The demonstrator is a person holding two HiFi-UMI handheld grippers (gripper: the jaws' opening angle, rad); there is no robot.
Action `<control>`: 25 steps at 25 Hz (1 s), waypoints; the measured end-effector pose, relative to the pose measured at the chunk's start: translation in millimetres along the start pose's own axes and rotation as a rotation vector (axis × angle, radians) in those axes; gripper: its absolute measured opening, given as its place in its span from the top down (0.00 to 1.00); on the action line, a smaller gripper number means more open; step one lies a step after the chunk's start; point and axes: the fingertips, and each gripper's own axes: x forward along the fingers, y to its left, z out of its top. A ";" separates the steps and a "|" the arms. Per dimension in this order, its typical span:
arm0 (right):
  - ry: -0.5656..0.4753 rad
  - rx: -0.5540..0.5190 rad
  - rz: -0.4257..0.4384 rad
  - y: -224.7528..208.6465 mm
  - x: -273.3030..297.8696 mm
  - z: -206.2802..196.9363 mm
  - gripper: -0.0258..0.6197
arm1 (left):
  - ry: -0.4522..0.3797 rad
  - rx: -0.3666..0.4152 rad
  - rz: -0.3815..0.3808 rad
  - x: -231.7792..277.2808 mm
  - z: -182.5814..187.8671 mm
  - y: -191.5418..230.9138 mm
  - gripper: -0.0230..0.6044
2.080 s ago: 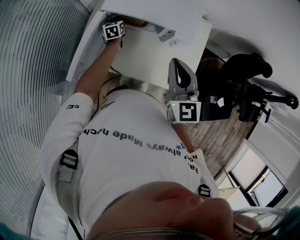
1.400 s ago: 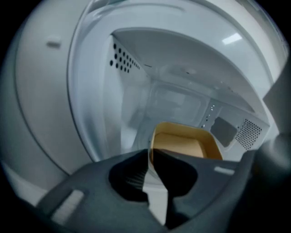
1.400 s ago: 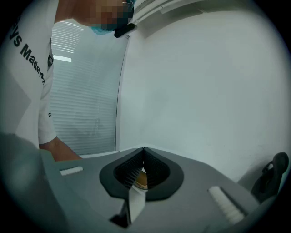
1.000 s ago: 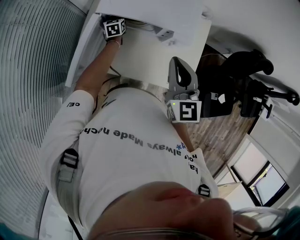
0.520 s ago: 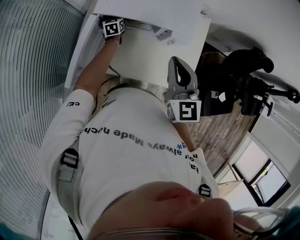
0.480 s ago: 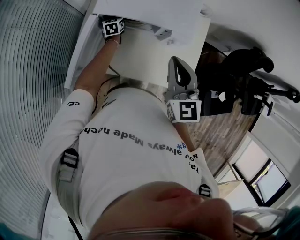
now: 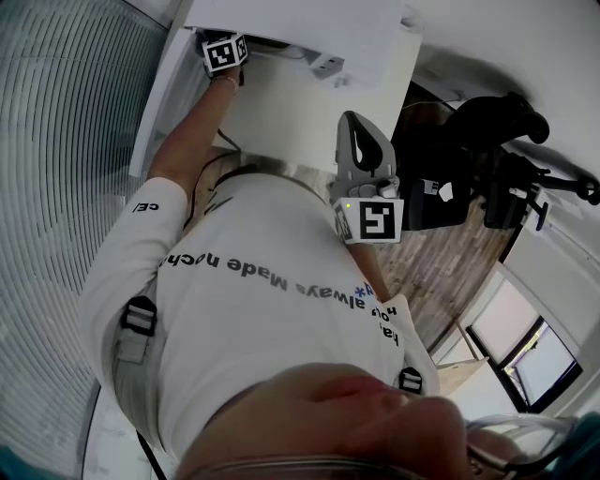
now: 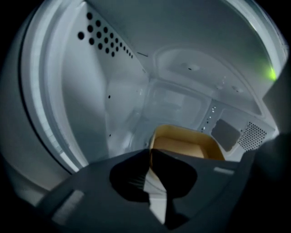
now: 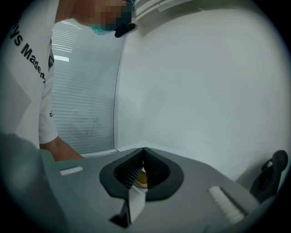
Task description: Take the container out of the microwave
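A tan, open container point(image 8: 187, 144) sits on the floor of the white microwave cavity point(image 8: 113, 104) in the left gripper view. My left gripper point(image 8: 149, 151) is reached inside, and its jaws are closing on the container's near left rim, their tips meeting there. In the head view only that gripper's marker cube point(image 7: 225, 52) shows, at the mouth of the white microwave point(image 7: 309, 23). My right gripper point(image 7: 361, 131) hangs in front of the person's chest, shut with nothing in it. In its own view the right gripper point(image 9: 143, 151) points at a bare white wall.
Vent holes point(image 8: 104, 38) dot the cavity's left wall, which stands close to the left gripper. A white panel point(image 7: 300, 108) lies below the microwave. Black equipment point(image 7: 487, 150) stands on the wooden floor point(image 7: 441, 272) to the right. Ribbed blinds point(image 7: 66, 187) run along the left.
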 end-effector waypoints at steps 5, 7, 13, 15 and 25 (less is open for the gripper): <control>-0.005 0.004 0.000 -0.8 -0.4 0.7 0.96 | -0.009 -0.028 0.007 -5.8 1.4 1.5 0.93; -0.011 0.012 -0.003 -1.4 -0.1 2.2 0.96 | -0.013 -0.036 0.007 -8.6 2.3 2.5 0.93; -0.017 0.006 0.009 1.5 -2.0 2.5 0.96 | -0.022 -0.054 0.007 -21.5 1.8 6.1 0.93; -0.019 0.006 0.013 4.5 -2.9 3.5 0.96 | -0.024 -0.059 0.004 -27.2 0.3 7.1 0.93; -0.048 0.014 0.025 13.4 -5.6 9.9 0.96 | -0.018 -0.068 0.002 -50.9 -12.8 5.5 0.93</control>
